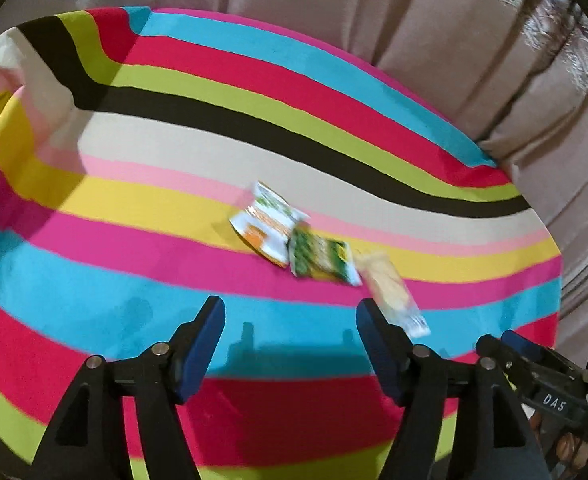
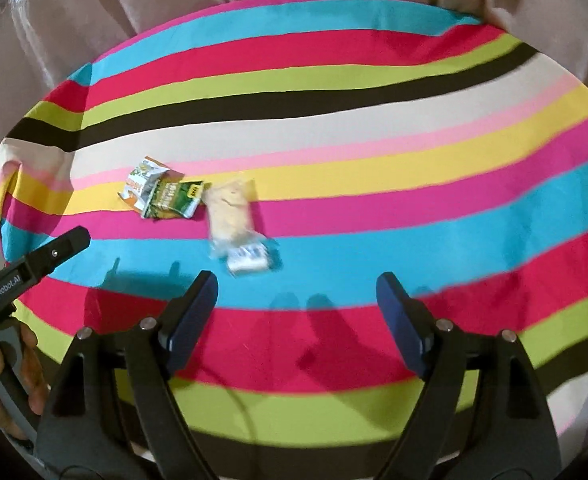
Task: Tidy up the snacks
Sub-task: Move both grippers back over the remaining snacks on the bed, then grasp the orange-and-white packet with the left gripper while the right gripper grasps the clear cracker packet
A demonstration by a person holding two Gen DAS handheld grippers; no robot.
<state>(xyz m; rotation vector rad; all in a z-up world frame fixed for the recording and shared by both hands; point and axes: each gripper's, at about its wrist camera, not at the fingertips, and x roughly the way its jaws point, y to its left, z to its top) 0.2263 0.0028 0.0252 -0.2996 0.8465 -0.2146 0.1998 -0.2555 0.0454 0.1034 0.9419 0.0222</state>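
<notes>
Three snack packets lie in a row on the striped tablecloth (image 1: 133,152). A white and orange packet (image 1: 265,222) is leftmost, a green packet (image 1: 320,258) overlaps its edge, and a clear packet of pale crackers (image 1: 390,292) lies to their right. The same three show in the right wrist view: white and orange (image 2: 141,182), green (image 2: 171,200), clear (image 2: 233,220). My left gripper (image 1: 289,320) is open and empty, just short of the packets. My right gripper (image 2: 298,296) is open and empty, just short of the clear packet.
The cloth (image 2: 334,152) covers a round table. Beige curtains (image 1: 454,40) hang close behind it and to the right. The right gripper's tip (image 1: 506,346) shows at the lower right of the left wrist view. The left gripper's body (image 2: 33,268) shows at the left of the right wrist view.
</notes>
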